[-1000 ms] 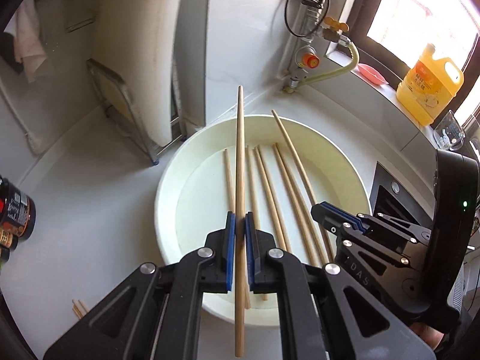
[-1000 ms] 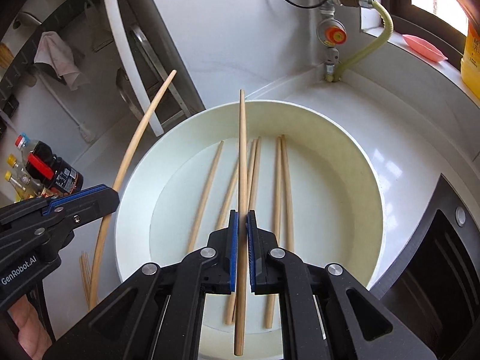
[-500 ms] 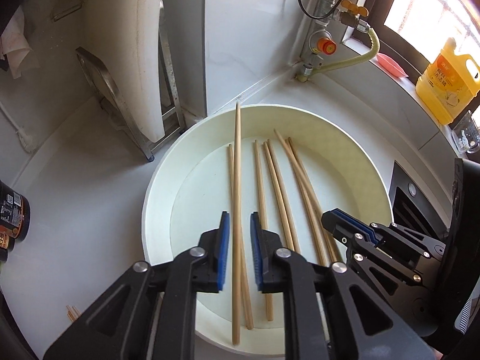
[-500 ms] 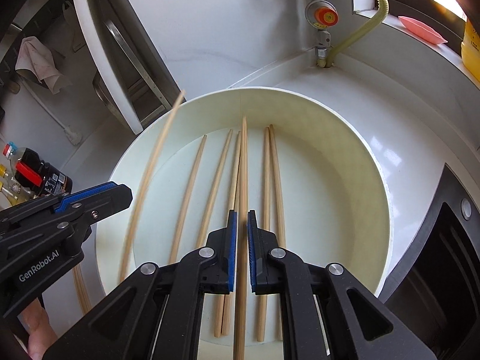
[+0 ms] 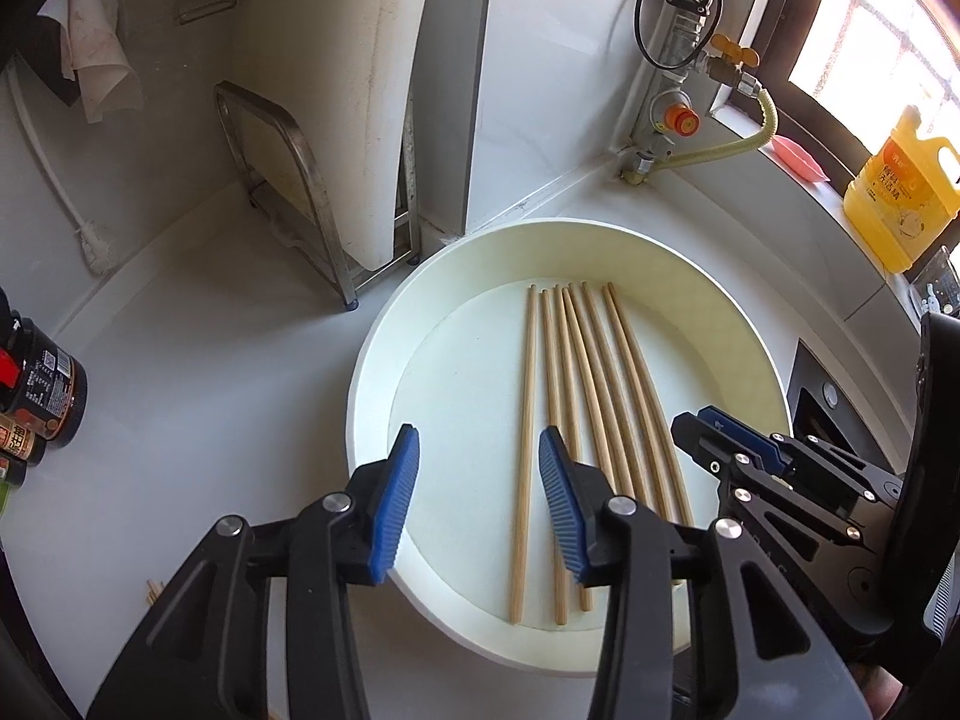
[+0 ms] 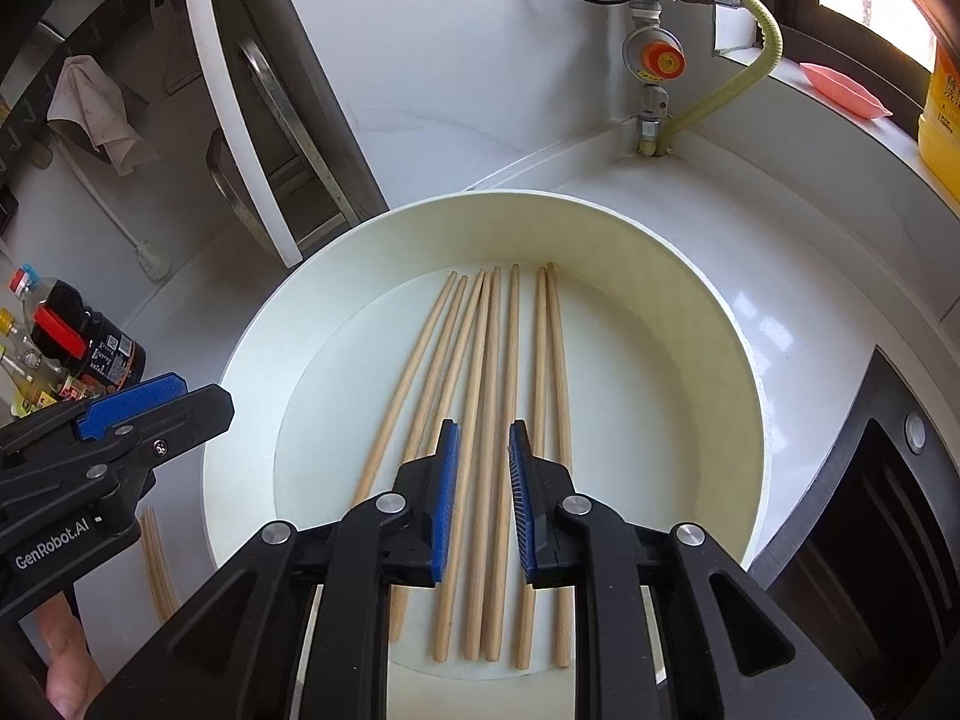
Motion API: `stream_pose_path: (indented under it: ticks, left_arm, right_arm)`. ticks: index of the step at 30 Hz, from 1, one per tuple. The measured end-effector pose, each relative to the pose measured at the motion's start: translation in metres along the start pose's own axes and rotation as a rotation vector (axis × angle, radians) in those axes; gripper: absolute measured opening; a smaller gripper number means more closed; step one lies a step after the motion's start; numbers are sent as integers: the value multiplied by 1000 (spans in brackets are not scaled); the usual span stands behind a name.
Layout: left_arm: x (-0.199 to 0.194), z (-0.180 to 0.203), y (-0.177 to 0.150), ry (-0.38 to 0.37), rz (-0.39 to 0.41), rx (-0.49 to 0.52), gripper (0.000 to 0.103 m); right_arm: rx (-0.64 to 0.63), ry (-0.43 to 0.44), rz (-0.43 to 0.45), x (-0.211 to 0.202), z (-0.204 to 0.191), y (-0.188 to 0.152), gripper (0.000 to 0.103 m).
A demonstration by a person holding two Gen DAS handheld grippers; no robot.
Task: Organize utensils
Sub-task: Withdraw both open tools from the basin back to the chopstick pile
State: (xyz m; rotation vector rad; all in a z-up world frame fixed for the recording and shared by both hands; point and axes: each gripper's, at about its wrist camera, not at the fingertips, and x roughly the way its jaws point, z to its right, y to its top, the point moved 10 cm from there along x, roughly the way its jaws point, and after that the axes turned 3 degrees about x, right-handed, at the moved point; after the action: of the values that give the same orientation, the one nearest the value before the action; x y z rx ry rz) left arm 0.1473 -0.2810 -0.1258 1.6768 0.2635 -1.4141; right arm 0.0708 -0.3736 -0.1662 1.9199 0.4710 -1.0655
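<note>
Several wooden chopsticks (image 5: 591,396) lie side by side in a wide white round basin (image 5: 708,294). They also show in the right wrist view (image 6: 492,396), in the basin (image 6: 690,264). My left gripper (image 5: 478,504) is open and empty above the basin's near left part. My right gripper (image 6: 483,498) is open and empty above the chopsticks. Each gripper shows in the other's view, the right one (image 5: 738,450) at the basin's right and the left one (image 6: 138,408) at its left. A few more chopsticks (image 6: 157,564) lie on the counter left of the basin.
A white cutting board on a metal rack (image 5: 282,180) stands behind the basin. Sauce bottles (image 6: 78,342) stand at the left. A gas valve and hose (image 5: 678,120), a pink dish (image 5: 795,159) and a yellow oil jug (image 5: 900,192) are at the back right. A black stove edge (image 6: 888,480) is at the right.
Both grippers opened and let go of their chopsticks, which now lie in the basin with the others. Both grippers have drawn back a little.
</note>
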Motion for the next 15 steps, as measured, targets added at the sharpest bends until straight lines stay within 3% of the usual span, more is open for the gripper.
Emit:
stream_pose_path:
  ticks: [7, 15]
  left_arm:
    - [-19, -21, -23, 28, 16, -25, 49]
    - [-43, -66, -63, 81, 13, -115, 50]
  right_arm:
    - [-42, 9, 9, -9, -17, -5, 18]
    - [-120, 39, 18, -21, -56, -18, 24]
